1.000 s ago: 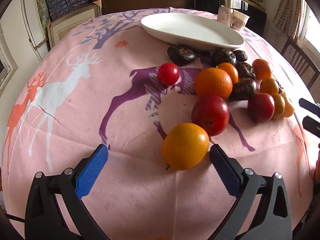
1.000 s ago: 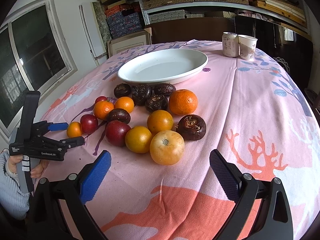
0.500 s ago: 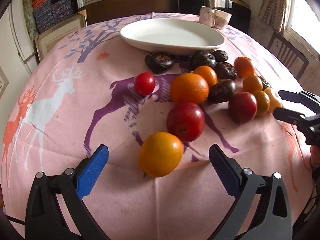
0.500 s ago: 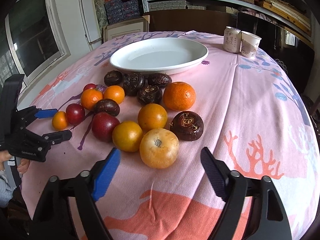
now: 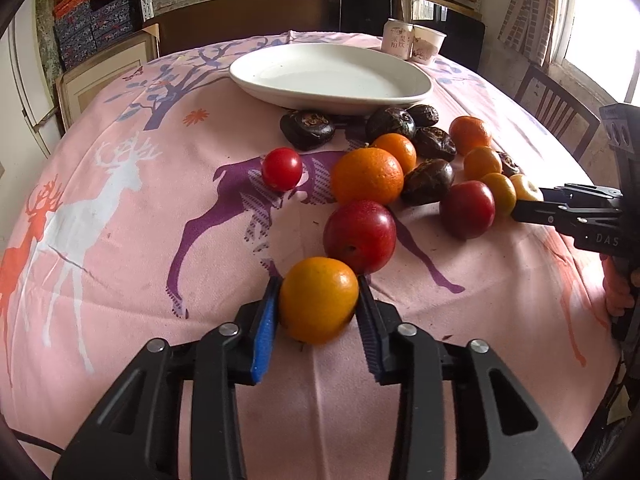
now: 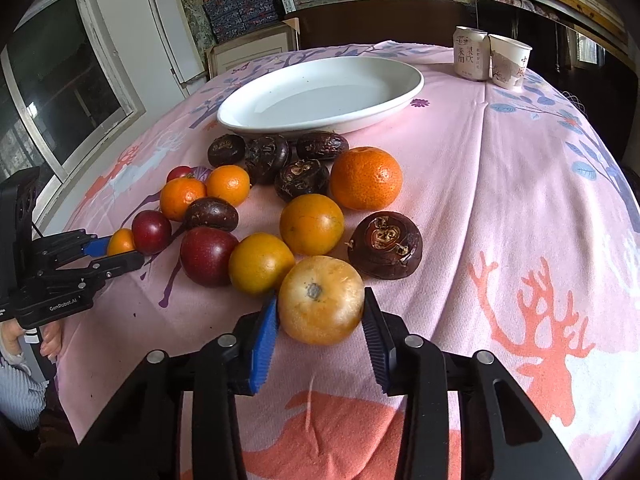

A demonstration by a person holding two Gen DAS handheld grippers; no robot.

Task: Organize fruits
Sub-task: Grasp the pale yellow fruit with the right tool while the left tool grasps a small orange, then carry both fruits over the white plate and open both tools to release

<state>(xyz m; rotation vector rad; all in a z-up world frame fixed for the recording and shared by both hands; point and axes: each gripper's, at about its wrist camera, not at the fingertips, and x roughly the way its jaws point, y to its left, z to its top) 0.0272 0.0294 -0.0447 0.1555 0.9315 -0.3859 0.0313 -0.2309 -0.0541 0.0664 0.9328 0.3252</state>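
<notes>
Several oranges, red plums and dark water chestnuts lie on the pink deer tablecloth (image 5: 120, 200) before a white oval plate (image 5: 328, 76). My left gripper (image 5: 318, 279) is closing, and its blue pads press both sides of a small orange (image 5: 318, 300) that rests on the cloth beside a red plum (image 5: 359, 237). My right gripper (image 6: 319, 296) is shut on a pale yellow-orange fruit (image 6: 321, 300) with a grey stem scar, at the pile's near edge. The right wrist view shows the left gripper (image 6: 116, 252) at the far left with the small orange (image 6: 120, 241).
A drink can (image 6: 471, 58) and a paper cup (image 6: 510, 60) stand behind the plate (image 6: 320, 96). A small red tomato (image 5: 281, 169) sits apart on the left of the pile. A wooden chair (image 5: 552, 108) stands past the table's right edge. Shelves with boxes line the back wall.
Both grippers went from wide open to closed on fruit: the left on the small orange, the right on the pale yellow-orange fruit. Both moved slightly forward and down.
</notes>
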